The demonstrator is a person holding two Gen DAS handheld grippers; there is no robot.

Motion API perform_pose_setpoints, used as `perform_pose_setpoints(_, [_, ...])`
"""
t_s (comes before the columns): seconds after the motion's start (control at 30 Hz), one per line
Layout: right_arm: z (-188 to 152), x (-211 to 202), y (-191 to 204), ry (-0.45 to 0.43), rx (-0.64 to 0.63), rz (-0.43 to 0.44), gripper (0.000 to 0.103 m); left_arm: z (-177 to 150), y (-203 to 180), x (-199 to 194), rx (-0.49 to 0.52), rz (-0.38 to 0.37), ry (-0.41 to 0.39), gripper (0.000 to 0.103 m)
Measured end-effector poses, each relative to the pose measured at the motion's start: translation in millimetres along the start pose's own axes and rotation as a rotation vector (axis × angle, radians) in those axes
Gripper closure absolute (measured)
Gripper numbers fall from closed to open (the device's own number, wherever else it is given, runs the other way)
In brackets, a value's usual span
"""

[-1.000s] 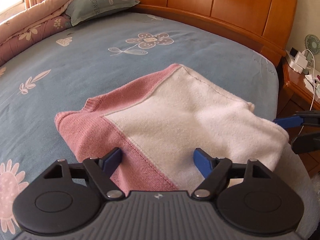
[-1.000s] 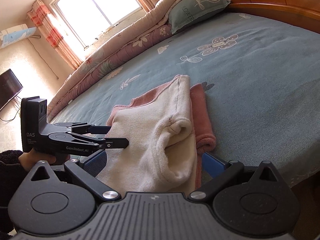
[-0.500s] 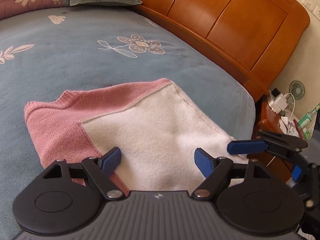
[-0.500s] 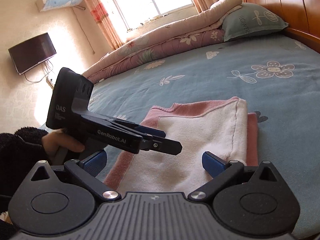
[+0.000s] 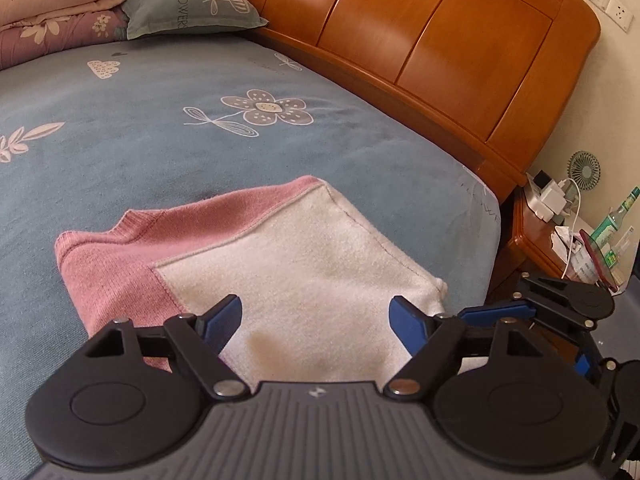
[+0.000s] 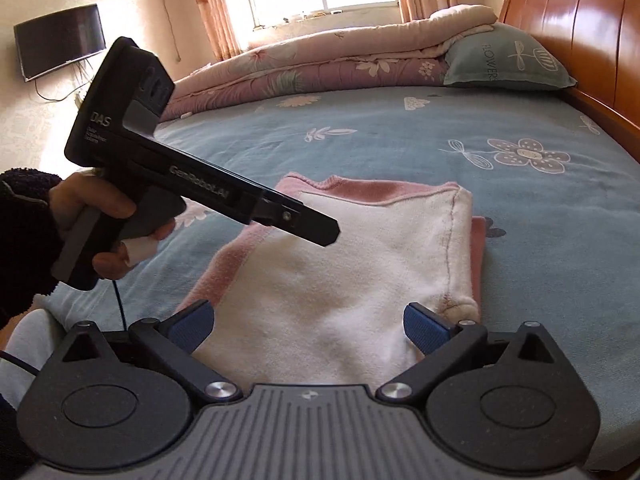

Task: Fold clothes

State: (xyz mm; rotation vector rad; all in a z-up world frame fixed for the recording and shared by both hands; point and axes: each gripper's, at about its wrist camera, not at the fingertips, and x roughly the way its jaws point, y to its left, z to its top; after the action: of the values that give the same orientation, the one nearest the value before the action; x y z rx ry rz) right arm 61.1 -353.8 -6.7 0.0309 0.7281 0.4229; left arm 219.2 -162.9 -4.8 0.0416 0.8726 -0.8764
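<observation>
A blue bed (image 5: 160,152) holds a folded sweater (image 5: 304,272), its near edge hidden behind both empty, wide-open grippers: left gripper (image 5: 316,320), right gripper (image 6: 310,326).

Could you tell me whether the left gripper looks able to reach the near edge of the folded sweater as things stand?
Probably yes: the left gripper is open just above the sweater, with nothing between them.
</observation>
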Motion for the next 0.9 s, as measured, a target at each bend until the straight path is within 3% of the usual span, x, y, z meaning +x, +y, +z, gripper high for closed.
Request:
perform_pose_setpoints(0.07, [-3.5, 3.7, 7.8, 0.034, -0.027, -0.002, 0.000, -3.5, -0.3, 0.1, -0.002, 0.050, 0.023, 0.023])
perform_pose_setpoints(0.2, [-21.1, 5.8, 4.5, 0.107, -0.024, -0.038, 0.001, -13.1, 0.9, -12.6, -0.015, 0.055, 0.013, 0.022])
perform_pose_setpoints(0.3, [-20.7, -19.6, 1.9, 0.043, 0.015, -0.008, 0.000, -15.5, -7.0, -28.0, 0.020, 0.061, -0.018, 0.022])
perform_pose_setpoints(0.47, [4.5, -30.9, 6.0, -0.062, -0.023, -0.017, 0.000, -14.8, -11.2, -40.9, 0.033, 0.091, -0.043, 0.022])
perform_pose_setpoints(0.63, [37.9, 8.8, 0.7, -0.062, -0.117, -0.055, 0.000, -11.1, 5.9, -51.5, -0.038, 0.094, -0.078, 0.022])
perform_pose_setpoints(0.9, [45.0, 77.7, -37.2, 0.043, -0.052, -0.095, 0.000, 3.4, 19.1, -33.1, -0.045, 0.002, -0.081, 0.022])
